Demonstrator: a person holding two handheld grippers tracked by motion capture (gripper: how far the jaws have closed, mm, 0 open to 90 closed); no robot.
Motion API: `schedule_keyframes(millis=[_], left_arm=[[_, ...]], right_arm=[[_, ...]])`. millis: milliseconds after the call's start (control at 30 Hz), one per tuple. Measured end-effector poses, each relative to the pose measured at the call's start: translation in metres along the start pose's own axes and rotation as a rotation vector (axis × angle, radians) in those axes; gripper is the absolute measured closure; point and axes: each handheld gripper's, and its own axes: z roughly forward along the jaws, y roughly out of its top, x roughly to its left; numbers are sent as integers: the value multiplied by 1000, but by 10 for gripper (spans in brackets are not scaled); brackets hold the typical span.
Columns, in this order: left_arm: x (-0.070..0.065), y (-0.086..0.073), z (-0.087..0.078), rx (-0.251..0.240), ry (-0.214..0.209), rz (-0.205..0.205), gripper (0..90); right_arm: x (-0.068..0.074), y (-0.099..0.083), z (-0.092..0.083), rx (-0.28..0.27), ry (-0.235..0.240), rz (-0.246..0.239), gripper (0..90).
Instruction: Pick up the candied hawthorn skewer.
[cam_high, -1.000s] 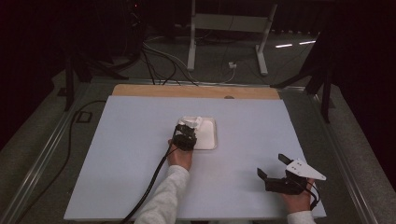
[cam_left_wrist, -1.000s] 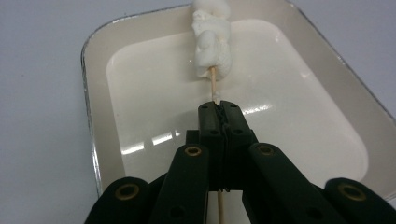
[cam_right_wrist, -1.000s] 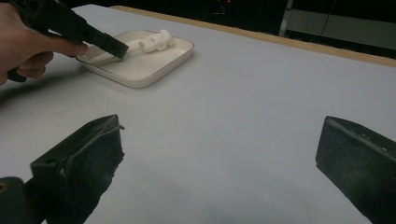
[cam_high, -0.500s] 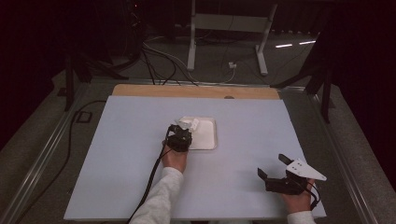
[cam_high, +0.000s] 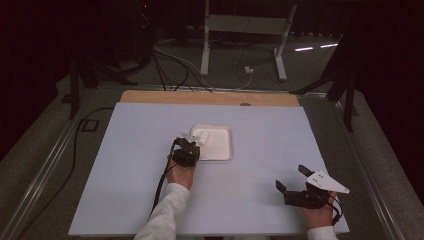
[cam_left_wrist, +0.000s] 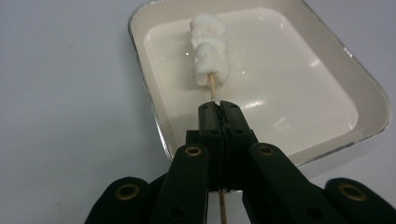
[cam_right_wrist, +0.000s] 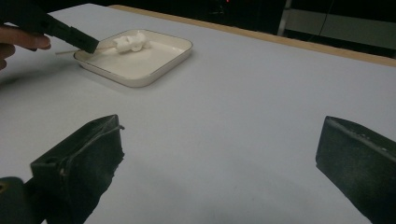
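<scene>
My left gripper: matt black plastic, brass-coloured rivets. Skewer: thin pale wood. Marshmallows: soft, matt white. Tray: glossy cream, smooth, reflective. Table board: matt pale sheet, bare wood far edge.

We see a pale table top edged with a wooden strip at its far side, a white metal stand and loose cables on the dark floor beyond.

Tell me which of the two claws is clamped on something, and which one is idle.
The left claw, at the white tray, is shut on the skewer carrying white marshmallows. The right claw stands wide open over bare table, holding nothing.
</scene>
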Motion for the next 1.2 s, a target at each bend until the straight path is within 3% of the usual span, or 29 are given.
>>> schedule_keyframes(millis=[367,533,967,1167,1200], left_arm=[[2,-1,8,48,-8,-11,883],[4,-1,6,43,0,-11,900],[15,1,-21,-36,-43,-21,900],[24,-3,-40,-91,-66,-33,900],[25,-4,-44,-105,-73,-34,900]], right_arm=[[0,0,0,1,2,0,3],[0,0,0,1,1,0,3],[1,1,1,-2,8,4,3],[2,4,1,-20,27,33,3],[3,6,1,-38,48,63,3]])
